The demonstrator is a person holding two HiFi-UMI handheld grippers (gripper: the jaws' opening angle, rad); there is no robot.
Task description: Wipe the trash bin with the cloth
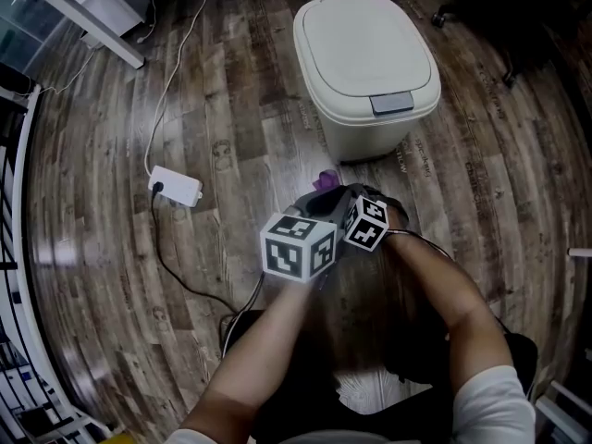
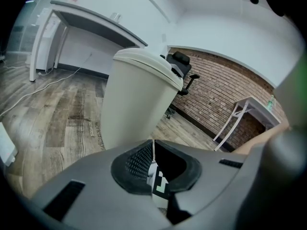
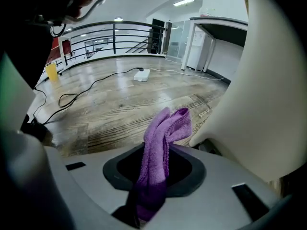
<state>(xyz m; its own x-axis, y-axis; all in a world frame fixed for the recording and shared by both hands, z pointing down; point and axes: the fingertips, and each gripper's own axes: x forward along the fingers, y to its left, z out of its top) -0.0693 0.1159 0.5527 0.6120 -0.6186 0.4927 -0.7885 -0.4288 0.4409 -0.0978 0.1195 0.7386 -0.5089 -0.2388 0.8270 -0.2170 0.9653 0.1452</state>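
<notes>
The cream trash bin point(image 1: 365, 63) stands on the wood floor with its lid down, just beyond both grippers. In the head view the grippers sit side by side under their marker cubes, a short way in front of the bin. My right gripper point(image 3: 158, 176) is shut on a purple cloth point(image 3: 163, 138), whose free end sticks up past the jaws. A bit of that cloth point(image 1: 326, 179) shows near the bin's base. The bin's wall point(image 3: 259, 95) fills the right of the right gripper view, close by. My left gripper point(image 2: 153, 152) is shut with nothing in it and faces the bin point(image 2: 139, 99).
A white power strip point(image 1: 175, 186) lies on the floor to the left, with a white cord and a black cable point(image 1: 185, 266) running from it. White desk legs point(image 1: 92, 7) stand at far left, a railing point(image 1: 14, 202) along the left edge. An office chair point(image 2: 181, 66) sits behind the bin.
</notes>
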